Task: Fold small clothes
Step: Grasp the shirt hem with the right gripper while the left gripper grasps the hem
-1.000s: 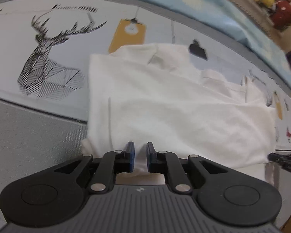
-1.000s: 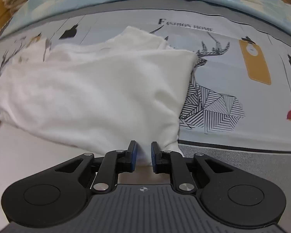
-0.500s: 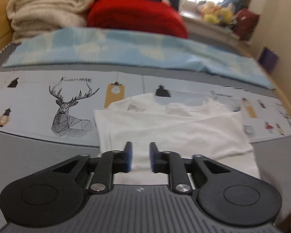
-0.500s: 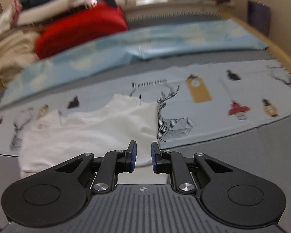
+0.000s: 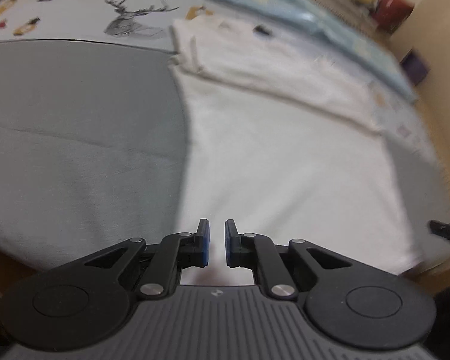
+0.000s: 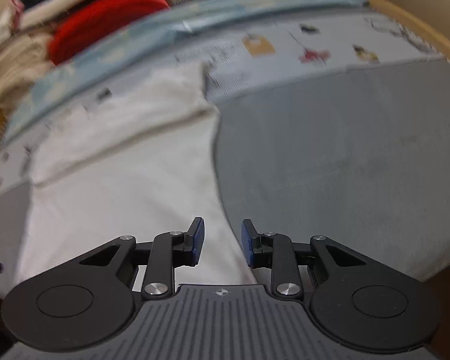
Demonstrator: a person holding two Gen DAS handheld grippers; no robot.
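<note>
Looking at the shirt (image 5: 285,165): it lies flat on the grey bed (image 5: 75,138), far end already folded over. Left gripper (image 5: 216,241) is closing over the near hem, a narrow gap left, nothing pinched as far as I see. Right gripper (image 6: 222,244) is opening above the other corner, empty. I'd grab both corners evenly before lifting.

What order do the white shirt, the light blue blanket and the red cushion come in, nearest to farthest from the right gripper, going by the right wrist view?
From the right gripper, whose jaws are opening:
1. White shirt, directly under and ahead, to the left.
2. Light blue blanket, across the far side of the bed.
3. Red cushion, beyond the blanket, upper left.
</note>
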